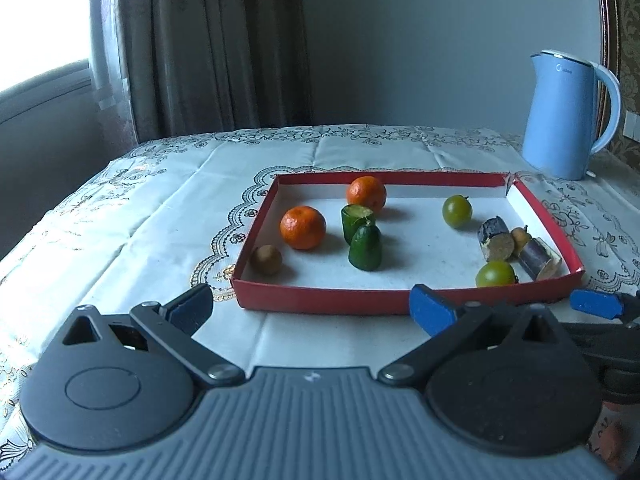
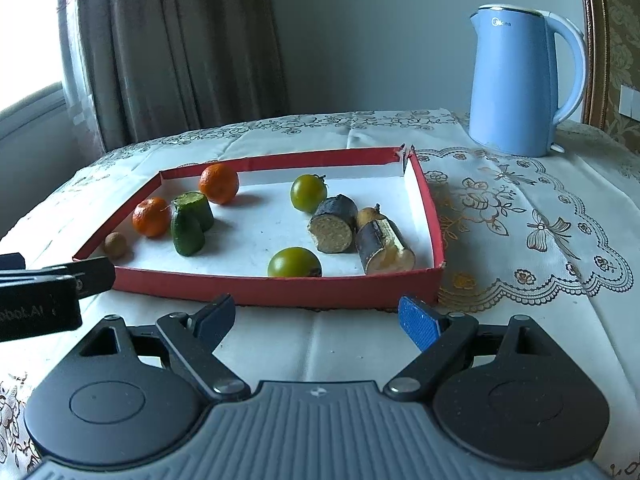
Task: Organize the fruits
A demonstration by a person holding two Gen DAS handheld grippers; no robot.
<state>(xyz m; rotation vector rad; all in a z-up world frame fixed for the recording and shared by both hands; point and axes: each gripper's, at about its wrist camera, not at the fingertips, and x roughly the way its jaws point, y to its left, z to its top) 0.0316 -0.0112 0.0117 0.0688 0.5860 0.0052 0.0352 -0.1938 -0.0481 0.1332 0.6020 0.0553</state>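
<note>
A shallow red box (image 1: pixel 320 300) (image 2: pixel 280 292) with a white floor lies on the tablecloth. Inside it sit two oranges (image 1: pixel 303 227) (image 2: pixel 219 183), two green cucumber pieces (image 1: pixel 365 248) (image 2: pixel 187 227), two green tomatoes (image 1: pixel 457 211) (image 2: pixel 294 262), two dark sugarcane pieces (image 1: pixel 496 239) (image 2: pixel 334 224) and a small brown longan (image 1: pixel 266 259) (image 2: pixel 116 245). My left gripper (image 1: pixel 310 310) stands open just short of the box's near wall, nothing between its fingers. My right gripper (image 2: pixel 318 320) is open too, before the same wall, empty.
A light blue electric kettle (image 1: pixel 568 116) (image 2: pixel 524 80) stands at the back right of the table. Curtains and a window are at the left. The embroidered cloth (image 2: pixel 520 220) lies bare to the right of the box.
</note>
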